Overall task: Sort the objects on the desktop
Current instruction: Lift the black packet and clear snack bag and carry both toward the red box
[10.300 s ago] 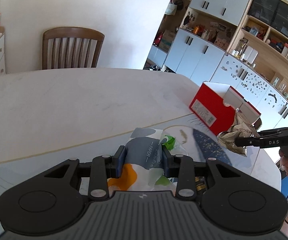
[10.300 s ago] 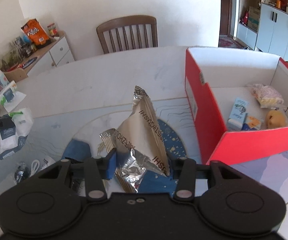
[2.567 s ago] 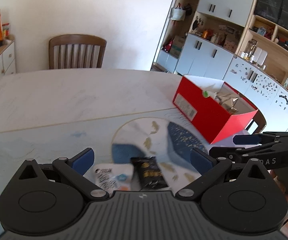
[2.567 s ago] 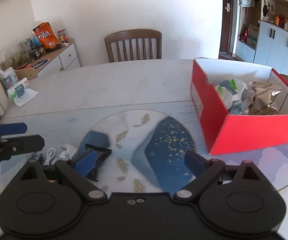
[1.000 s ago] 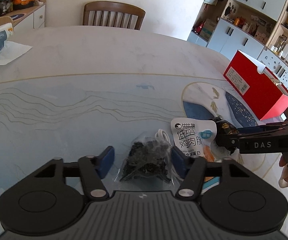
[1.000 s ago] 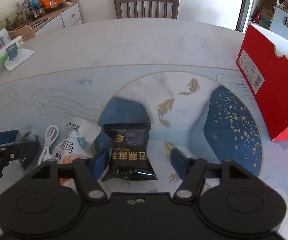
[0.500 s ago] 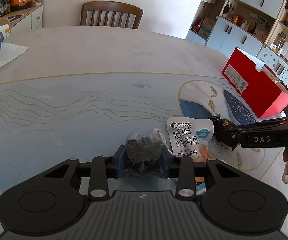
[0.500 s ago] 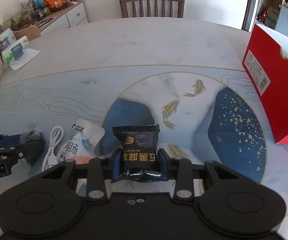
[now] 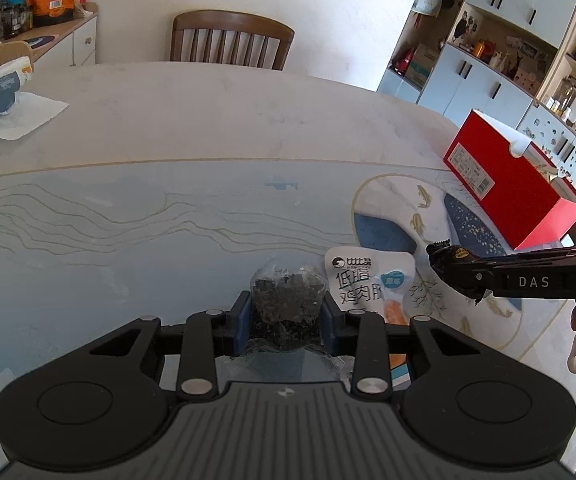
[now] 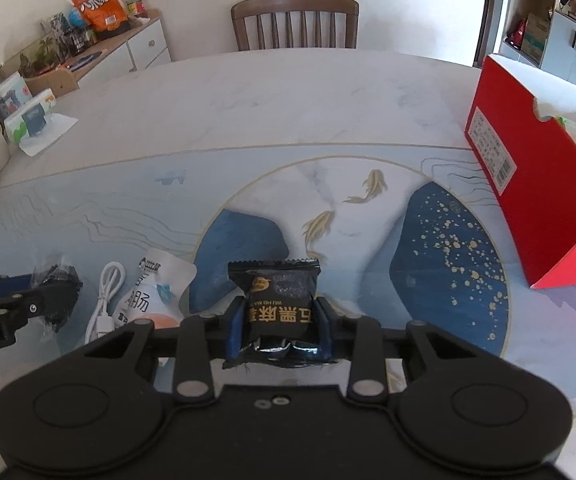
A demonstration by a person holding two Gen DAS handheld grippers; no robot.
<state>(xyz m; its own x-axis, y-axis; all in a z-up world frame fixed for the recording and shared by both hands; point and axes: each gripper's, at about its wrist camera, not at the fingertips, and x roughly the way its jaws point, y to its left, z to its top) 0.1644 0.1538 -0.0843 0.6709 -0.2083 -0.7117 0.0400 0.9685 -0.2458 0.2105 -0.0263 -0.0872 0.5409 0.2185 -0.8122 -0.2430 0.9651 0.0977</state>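
A: What is the left tool (image 9: 287, 317) doing?

B: It is pinching a clear bag of dark bits (image 9: 286, 300) between its blue pads, at the near edge of the surface (image 9: 216, 120). The bag is sitting just left of a white snack pouch (image 9: 368, 280) that is lying flat.

A: And the right tool (image 10: 278, 320)?

B: It is pressing both pads against a black snack packet (image 10: 278, 300), gripping its lower half, with the serrated top edge sticking out beyond the fingers. A white cable (image 10: 106, 300) is lying between the pouch and the left tool's bag.

A: Where is the box sitting?

B: The red box (image 10: 536, 200) is standing on the far right of the surface, open on top, with wrappers showing inside. A wooden chair (image 10: 294, 20) is standing at the far side.
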